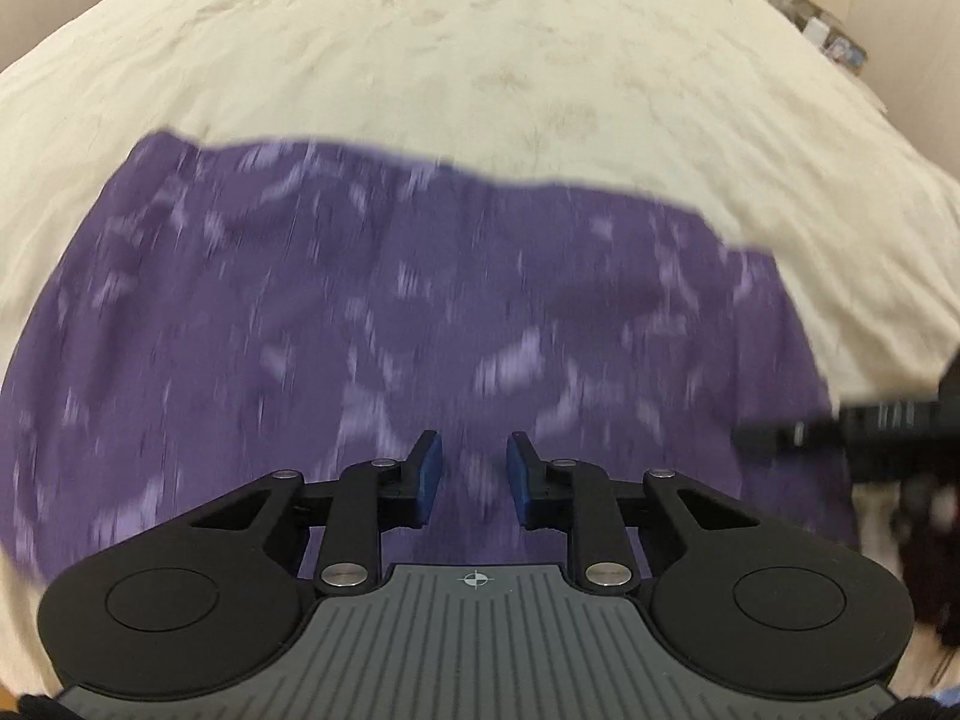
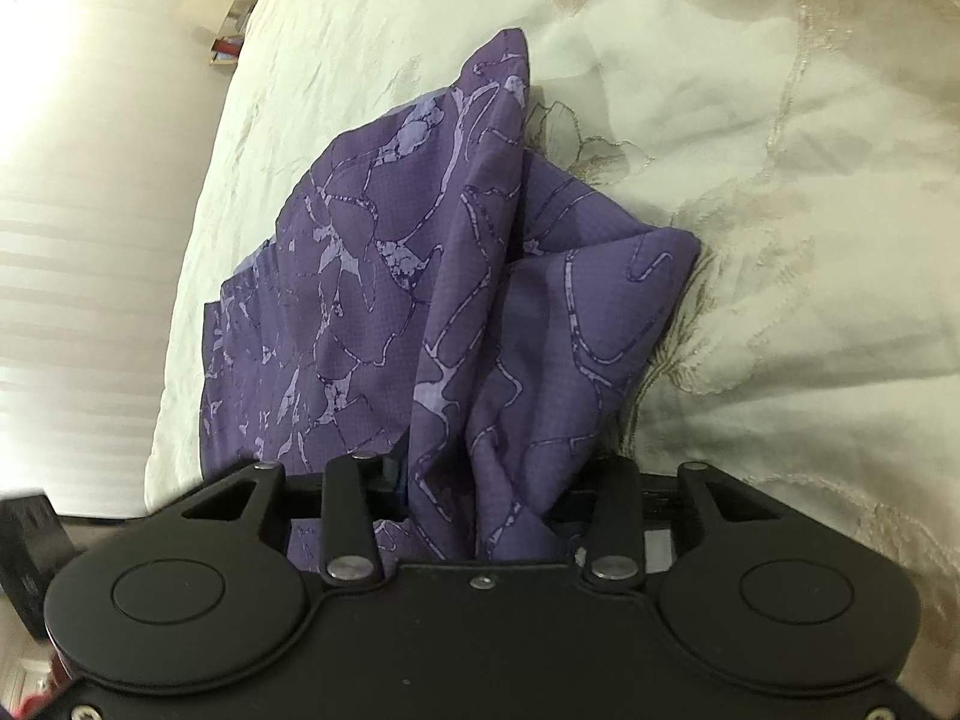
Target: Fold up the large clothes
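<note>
Pretty much the whole background is a bed with a cream bedspread (image 1: 540, 72), faint floral embroidery on it. Past its far right corner there's a cluttered spot with cardboard boxes (image 1: 834, 30). Pale wall (image 2: 78, 180) beside the bed's left edge, softly lit.

Patterned garment (image 1: 384, 312) spread on bedspread (image 1: 480, 48), bare bedspread beyond at 12 o'clock. Boxes (image 1: 840, 42) off bed at 1 o'clock. Garment fold (image 2: 480, 276) bunched up between right hand-held gripper (image 2: 480, 498) fingers.
</note>
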Demonstrator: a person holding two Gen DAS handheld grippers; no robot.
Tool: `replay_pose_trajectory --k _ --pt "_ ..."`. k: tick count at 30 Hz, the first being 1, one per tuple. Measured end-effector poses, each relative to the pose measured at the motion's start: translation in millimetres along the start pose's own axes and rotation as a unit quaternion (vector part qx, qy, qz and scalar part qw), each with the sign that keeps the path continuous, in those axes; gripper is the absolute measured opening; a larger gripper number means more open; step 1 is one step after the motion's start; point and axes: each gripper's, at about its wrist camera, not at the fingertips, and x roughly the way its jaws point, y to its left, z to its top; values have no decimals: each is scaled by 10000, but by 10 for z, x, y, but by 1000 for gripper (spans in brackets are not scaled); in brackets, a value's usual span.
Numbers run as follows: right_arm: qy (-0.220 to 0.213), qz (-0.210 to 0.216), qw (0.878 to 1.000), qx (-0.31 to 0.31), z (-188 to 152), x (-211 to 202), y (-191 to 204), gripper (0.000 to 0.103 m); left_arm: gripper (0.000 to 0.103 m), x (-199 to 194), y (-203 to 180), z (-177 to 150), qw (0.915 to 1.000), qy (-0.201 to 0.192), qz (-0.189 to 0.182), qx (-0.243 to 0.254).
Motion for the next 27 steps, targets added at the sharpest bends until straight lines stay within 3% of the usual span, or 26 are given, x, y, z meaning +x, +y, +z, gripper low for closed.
replay_pose_trajectory --k 4,10,11,16,22,27 --pt "184 39 9996 -196 40 47 55 58 24 36 6 -219 9997 -14 229 23" --pt "359 -3 9974 -622 35 112 203 67 23 274 82 -233 9996 234 165 65" --pt "367 -29 9970 -686 33 135 244 66 23 286 110 -211 9997 236 116 13" --pt "309 13 9963 -797 -6 78 362 37 23 252 208 -177 9996 247 -76 -65" --pt "150 197 9955 -917 -15 -172 591 30 23 67 166 110 9987 -132 -272 399" --pt "93 401 9939 -1025 -14 -293 801 29 23 296 199 514 9994 -297 -100 146"
